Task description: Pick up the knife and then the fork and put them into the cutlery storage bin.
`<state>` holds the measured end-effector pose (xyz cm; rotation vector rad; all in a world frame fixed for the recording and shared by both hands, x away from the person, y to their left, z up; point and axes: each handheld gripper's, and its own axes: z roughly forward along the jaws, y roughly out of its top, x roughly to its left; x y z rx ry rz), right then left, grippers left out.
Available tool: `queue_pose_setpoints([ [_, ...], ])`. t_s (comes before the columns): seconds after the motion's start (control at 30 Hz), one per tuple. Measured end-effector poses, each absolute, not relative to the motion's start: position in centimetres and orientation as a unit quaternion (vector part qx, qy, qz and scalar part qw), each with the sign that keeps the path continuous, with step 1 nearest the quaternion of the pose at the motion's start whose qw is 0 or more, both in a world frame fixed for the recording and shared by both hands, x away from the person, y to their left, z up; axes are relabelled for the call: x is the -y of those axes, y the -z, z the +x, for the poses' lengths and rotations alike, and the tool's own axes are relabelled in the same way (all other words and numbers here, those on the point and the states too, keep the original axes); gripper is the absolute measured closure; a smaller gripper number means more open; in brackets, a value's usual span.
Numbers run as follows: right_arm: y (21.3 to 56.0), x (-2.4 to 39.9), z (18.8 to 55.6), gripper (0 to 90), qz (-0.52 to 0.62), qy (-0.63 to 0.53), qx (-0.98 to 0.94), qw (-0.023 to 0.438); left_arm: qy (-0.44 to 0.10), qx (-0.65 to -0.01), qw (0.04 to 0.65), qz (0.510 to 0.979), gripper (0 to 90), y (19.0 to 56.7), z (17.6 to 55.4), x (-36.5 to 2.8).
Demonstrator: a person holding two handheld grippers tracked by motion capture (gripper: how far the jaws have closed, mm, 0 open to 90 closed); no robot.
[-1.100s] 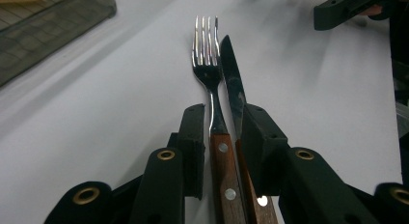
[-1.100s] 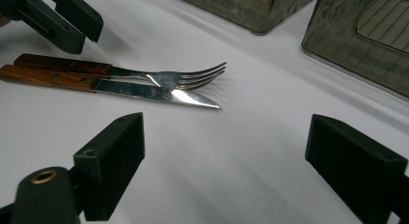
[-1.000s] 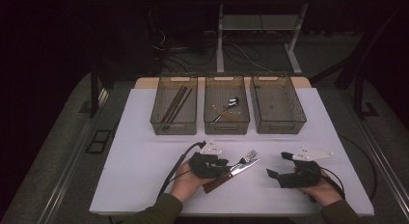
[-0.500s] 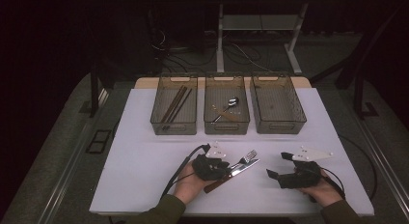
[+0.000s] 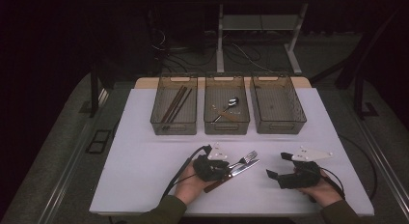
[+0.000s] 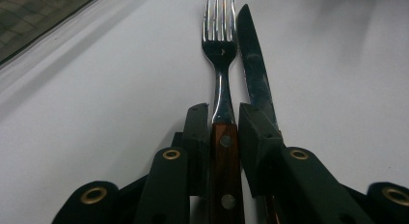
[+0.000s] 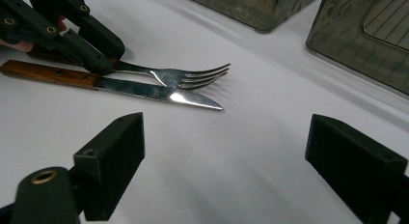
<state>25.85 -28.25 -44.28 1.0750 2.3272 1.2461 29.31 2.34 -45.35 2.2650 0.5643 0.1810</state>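
A fork [image 5: 249, 156] and a knife [image 5: 242, 168], both with brown wooden handles, lie side by side on the white table [image 5: 144, 151] near its front edge. My left gripper [image 5: 230, 167] is shut on the fork's handle [image 6: 224, 151], one pad against each side. The tines [image 6: 219, 16] point away, and the knife blade [image 6: 253, 69] lies just to the right. The fork rests on the table. My right gripper [image 5: 277, 165] stands open to the right of the cutlery, nothing between its pads [image 7: 115, 156]. Ahead of it I see the fork [image 7: 185, 75], the knife [image 7: 159, 92] and the left gripper [image 7: 103, 57].
Three grey bins stand in a row at the back of the table. The left bin [image 5: 156, 119] holds chopsticks [image 5: 174, 104], the middle bin [image 5: 226, 126] a spoon [image 5: 230, 104], and the right bin [image 5: 277, 105] nothing visible. Bare table lies between the bins and my hands.
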Motion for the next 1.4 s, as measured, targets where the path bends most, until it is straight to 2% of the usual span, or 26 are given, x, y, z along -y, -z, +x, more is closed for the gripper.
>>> queue_pose_setpoints([
  [0.37,44.4,28.2,25.9,13.3,0.379,-0.433,-0.806,0.138,-0.077,-0.216,0.385,0.894,77.3,45.3,29.3,-2.4],
  [0.97,42.7,27.8,27.4,13.2,0.419,-0.475,-0.77,0.072,-0.064,-0.207,0.406,0.888,77.3,43.5,28.9,-2.8],
  [1.13,42.5,26.7,28.3,15.1,0.419,-0.492,-0.761,0.057,-0.073,-0.213,0.424,0.877,77.3,42.5,28.7,-3.4],
  [1.4,42.3,24.6,30.0,27.3,0.412,-0.52,-0.748,0.025,-0.083,-0.225,0.443,0.864,77.3,41.4,28.4,-4.5],
])
